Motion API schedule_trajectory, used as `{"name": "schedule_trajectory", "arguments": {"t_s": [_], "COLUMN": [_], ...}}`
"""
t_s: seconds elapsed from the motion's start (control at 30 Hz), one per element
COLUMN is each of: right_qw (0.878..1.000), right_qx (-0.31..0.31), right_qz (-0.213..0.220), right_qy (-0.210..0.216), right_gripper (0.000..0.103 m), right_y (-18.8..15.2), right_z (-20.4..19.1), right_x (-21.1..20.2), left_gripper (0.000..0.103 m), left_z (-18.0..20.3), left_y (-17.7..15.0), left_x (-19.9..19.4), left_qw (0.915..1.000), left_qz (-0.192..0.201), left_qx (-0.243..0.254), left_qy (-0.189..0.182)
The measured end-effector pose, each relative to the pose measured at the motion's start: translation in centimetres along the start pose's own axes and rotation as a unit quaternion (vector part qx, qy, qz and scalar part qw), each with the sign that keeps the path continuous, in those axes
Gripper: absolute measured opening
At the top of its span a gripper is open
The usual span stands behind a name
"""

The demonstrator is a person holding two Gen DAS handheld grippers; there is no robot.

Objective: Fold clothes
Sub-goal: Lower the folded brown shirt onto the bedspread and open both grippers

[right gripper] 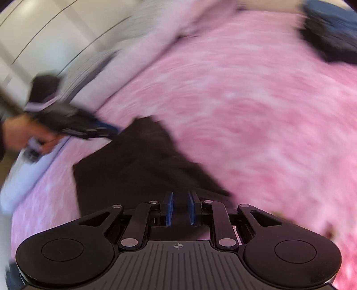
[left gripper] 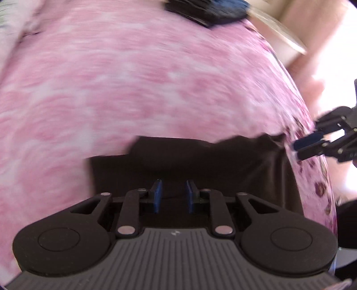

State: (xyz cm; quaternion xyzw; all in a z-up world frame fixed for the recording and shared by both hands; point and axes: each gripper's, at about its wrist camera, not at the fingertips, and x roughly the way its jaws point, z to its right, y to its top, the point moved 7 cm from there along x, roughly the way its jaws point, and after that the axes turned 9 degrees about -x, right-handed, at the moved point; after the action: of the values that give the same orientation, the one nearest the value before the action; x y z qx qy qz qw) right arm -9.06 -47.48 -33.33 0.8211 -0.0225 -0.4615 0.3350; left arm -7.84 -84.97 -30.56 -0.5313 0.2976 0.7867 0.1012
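Note:
A dark brown garment [left gripper: 200, 165] lies folded flat on a pink mottled bedspread [left gripper: 133, 78]. My left gripper [left gripper: 173, 191] hovers over its near edge, jaws a little apart, nothing between the blue pads. The right gripper [left gripper: 305, 145] shows at the right edge of the left wrist view, by the garment's far right corner. In the right wrist view the same garment [right gripper: 133, 169] spreads ahead of my right gripper [right gripper: 180, 206], whose blue pads are slightly apart and empty. The left gripper [right gripper: 104, 131] appears there, blurred, held in a hand at the garment's far corner.
A pile of dark blue and black clothes [left gripper: 207, 11] lies at the far edge of the bed, also in the right wrist view [right gripper: 330, 35]. Pale pillows or bedding [right gripper: 156, 24] lie along the bed's far left. A flowered bed border [left gripper: 321, 185] runs on the right.

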Motion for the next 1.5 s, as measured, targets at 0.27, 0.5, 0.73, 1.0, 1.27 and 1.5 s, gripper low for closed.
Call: {"name": "schedule_trajectory", "arguments": {"t_s": [0.27,0.5,0.73,1.0,1.27,1.5], "right_qw": [0.999,0.997,0.995,0.996,0.999,0.997], "right_qx": [-0.016,0.005,-0.099,-0.089,-0.026,-0.07], "right_qz": [-0.009,-0.012,0.023,0.011,-0.024,-0.019], "right_qy": [-0.029,-0.071,0.014,0.02,-0.035,-0.009], "right_gripper": [0.012,0.013,0.013,0.001,0.001,0.009], "right_y": [1.0,-1.0,0.7,2.4,-1.2,-2.0], "right_z": [3.6,5.7,-1.8,0.7,4.0,-0.4], "right_x": [6.4,1.6,3.8,9.5,4.8,3.4], "left_gripper": [0.007,0.007,0.013,0.013,0.008,0.014], "left_z": [-2.7,-3.1,0.4,-1.2,-3.0,-0.6], "left_y": [1.1,1.9,3.0,2.8,2.3,-2.7], "left_x": [4.2,-0.7,4.1,5.1,1.8,0.2], "left_qw": [0.9988,0.9973,0.9995,0.9988,0.9943,0.993], "left_qz": [-0.008,0.027,-0.003,0.005,0.02,0.002], "left_qx": [-0.038,-0.035,0.02,0.009,-0.023,-0.007], "left_qy": [0.03,0.059,0.026,0.047,0.102,0.117]}}
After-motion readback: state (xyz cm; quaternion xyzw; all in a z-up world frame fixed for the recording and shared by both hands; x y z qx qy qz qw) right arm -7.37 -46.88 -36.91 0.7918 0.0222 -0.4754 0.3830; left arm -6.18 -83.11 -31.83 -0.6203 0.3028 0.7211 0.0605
